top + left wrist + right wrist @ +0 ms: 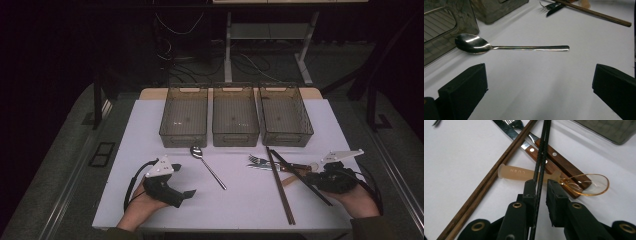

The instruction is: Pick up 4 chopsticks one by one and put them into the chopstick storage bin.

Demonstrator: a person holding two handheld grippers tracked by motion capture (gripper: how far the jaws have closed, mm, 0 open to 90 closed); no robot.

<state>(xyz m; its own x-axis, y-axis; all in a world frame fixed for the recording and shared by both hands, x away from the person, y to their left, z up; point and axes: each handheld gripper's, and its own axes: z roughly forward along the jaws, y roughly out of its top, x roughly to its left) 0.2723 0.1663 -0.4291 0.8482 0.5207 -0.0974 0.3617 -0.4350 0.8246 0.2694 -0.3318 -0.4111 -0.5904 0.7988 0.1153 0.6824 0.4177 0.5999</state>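
Note:
My right gripper (541,192) straddles a pair of thin black chopsticks (544,145), which run up between its pads. The left pad lies against them and a sliver of table shows beside the right pad (552,192), so the jaws are narrowly open. The black chopsticks (300,177) cross an amber plastic spoon (519,173), two wood-handled pieces of cutlery (564,163) and a fork (257,160). Brown chopsticks (280,185) lie just left of them. My left gripper (539,82) rests wide open on the table, with a steel spoon (474,44) lying ahead of its jaws.
Three smoky transparent bins (184,117) (235,117) (285,117) stand in a row at the back of the white table (150,125). The steel spoon (207,167) lies in front of the left and middle bins. A desk frame and cables stand beyond the table.

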